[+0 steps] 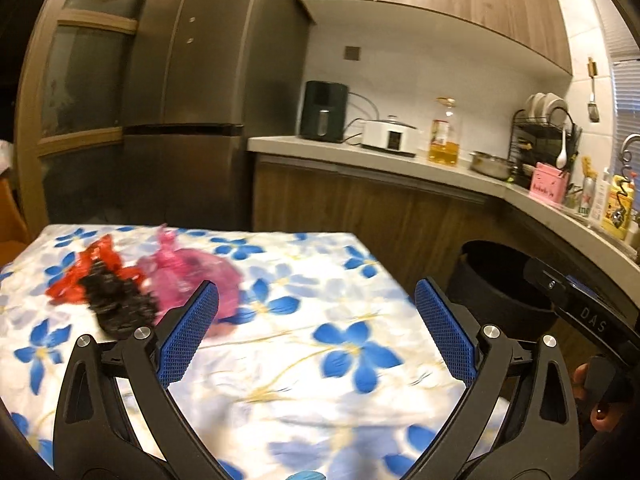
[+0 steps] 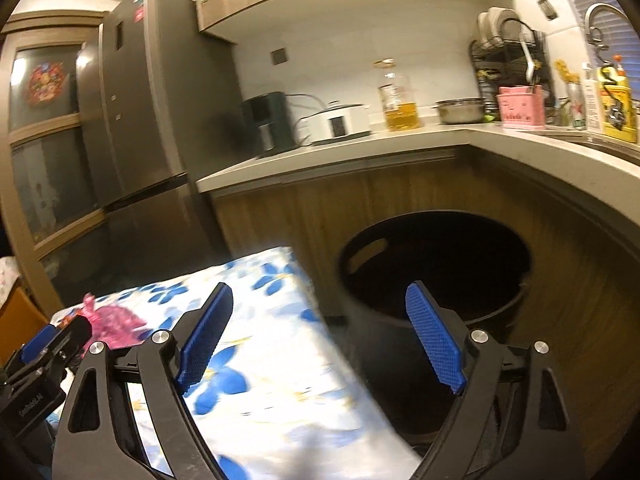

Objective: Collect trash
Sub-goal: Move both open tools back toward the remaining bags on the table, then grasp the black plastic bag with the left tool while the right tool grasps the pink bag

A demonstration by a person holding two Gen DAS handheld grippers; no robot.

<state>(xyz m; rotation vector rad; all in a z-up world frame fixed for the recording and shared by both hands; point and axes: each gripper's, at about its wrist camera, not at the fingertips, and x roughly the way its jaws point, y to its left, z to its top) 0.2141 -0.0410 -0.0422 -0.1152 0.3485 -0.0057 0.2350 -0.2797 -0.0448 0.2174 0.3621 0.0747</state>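
Leftmost, table (image 1: 280, 360): covered in a white cloth with blue flowers; its far edge runs in front of the refrigerator (image 1: 192, 80), its right edge drops off beside the black bin (image 1: 492, 280). Most of the cloth toward the right edge is bare.

Trash, on the table's far left part: a red plastic bag (image 1: 76, 276), crumpled; a black crumpled lump (image 1: 116, 300) lying against it; a pink plastic bag (image 1: 184, 276), translucent and knotted at the top, just right of the black lump. All three touch or overlap. Motion blur softens their outlines.

Left gripper (image 1: 316, 320): over the table, pointing across it and slightly downward, jaws spread wide with nothing between them. Its left blue pad (image 1: 188, 332) overlaps the pink bag's near edge in view; whether it touches cannot be told.

Right gripper (image 2: 320, 336): over the table's right edge, tilted slightly downward, jaws released and empty; the left finger is above the cloth, the right finger before the bin's mouth. In the left wrist view a hand (image 1: 592, 396) grips its handle at the right border.

Black bin: round, standing on the floor between the table and the wooden cabinets, mouth open, interior too dark to read.

Counter (image 2: 360, 148): behind the bin, carrying appliances, an oil bottle and a dish rack.
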